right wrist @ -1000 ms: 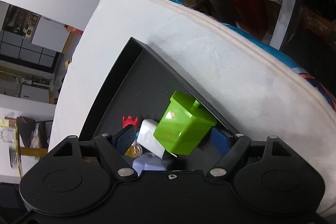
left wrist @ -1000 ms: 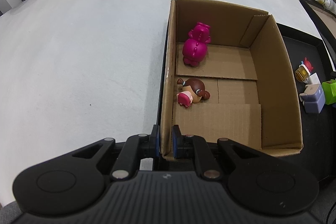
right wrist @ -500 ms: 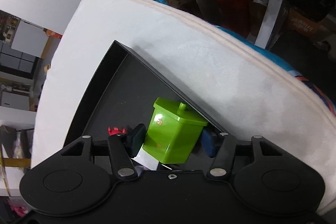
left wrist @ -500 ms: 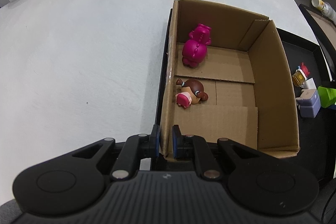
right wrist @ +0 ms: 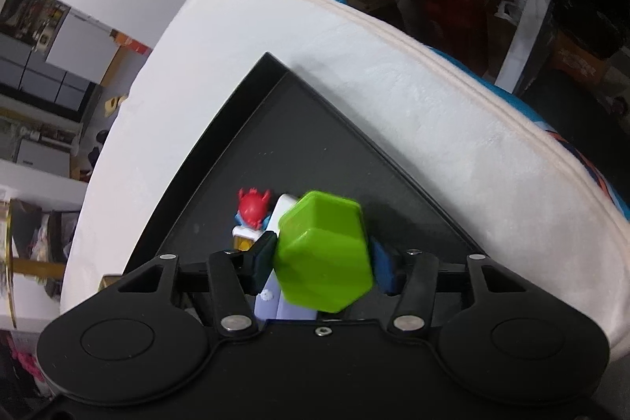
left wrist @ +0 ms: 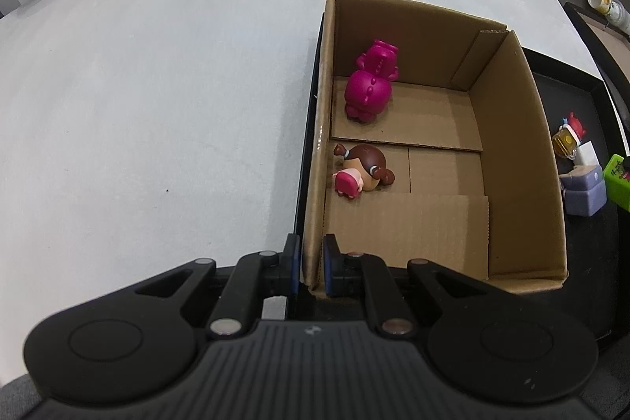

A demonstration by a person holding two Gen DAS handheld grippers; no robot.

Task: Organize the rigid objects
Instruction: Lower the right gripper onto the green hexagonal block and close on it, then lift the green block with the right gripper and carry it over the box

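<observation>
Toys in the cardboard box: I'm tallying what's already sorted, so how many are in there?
2. A magenta figure lies near the far left corner of the box, and a brown-haired doll lies by the left wall, nearer the camera. Nothing else shows inside.

right gripper [right wrist: 321, 264] | jaws just closed onto green block [right wrist: 325, 254] | block lifted, tilted
</observation>
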